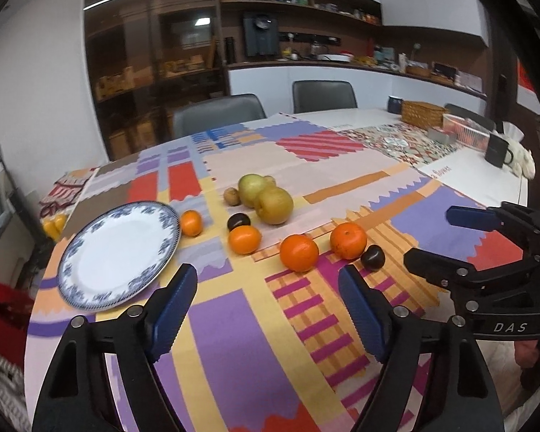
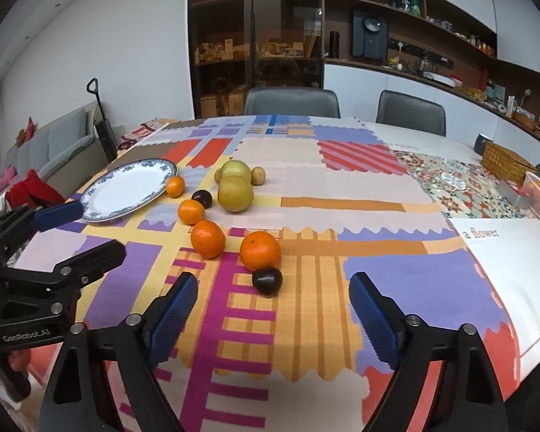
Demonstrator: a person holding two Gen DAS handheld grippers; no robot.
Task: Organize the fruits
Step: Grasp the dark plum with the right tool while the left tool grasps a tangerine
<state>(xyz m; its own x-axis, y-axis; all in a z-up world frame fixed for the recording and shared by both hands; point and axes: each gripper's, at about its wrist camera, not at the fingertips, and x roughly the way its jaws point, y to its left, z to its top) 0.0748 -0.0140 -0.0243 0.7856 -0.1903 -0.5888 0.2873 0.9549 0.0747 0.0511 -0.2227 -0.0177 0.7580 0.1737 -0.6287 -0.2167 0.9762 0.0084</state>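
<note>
A blue-rimmed white plate [image 1: 120, 252] [image 2: 129, 189] lies empty at the left of the patchwork tablecloth. Beside it lie several oranges [image 1: 298, 252] [image 2: 260, 250], two yellow-green pears [image 1: 273, 205] [image 2: 235, 193], two dark plums [image 1: 372, 257] [image 2: 267, 280] and small brown kiwis [image 1: 232, 196] [image 2: 258, 175]. My left gripper [image 1: 268, 288] is open and empty, above the cloth in front of the fruit. My right gripper [image 2: 273, 297] is open and empty, with the near plum just ahead between its fingers. Each gripper shows in the other's view, the right one [image 1: 435, 237] and the left one [image 2: 93, 230].
A wicker basket [image 1: 423, 112] [image 2: 504, 160], a clear plastic box [image 1: 466, 129] and a dark mug [image 1: 395, 103] stand at the table's far right. Grey chairs [image 1: 219, 111] [image 2: 291, 100] stand behind the table. A sofa [image 2: 46, 151] is at the left.
</note>
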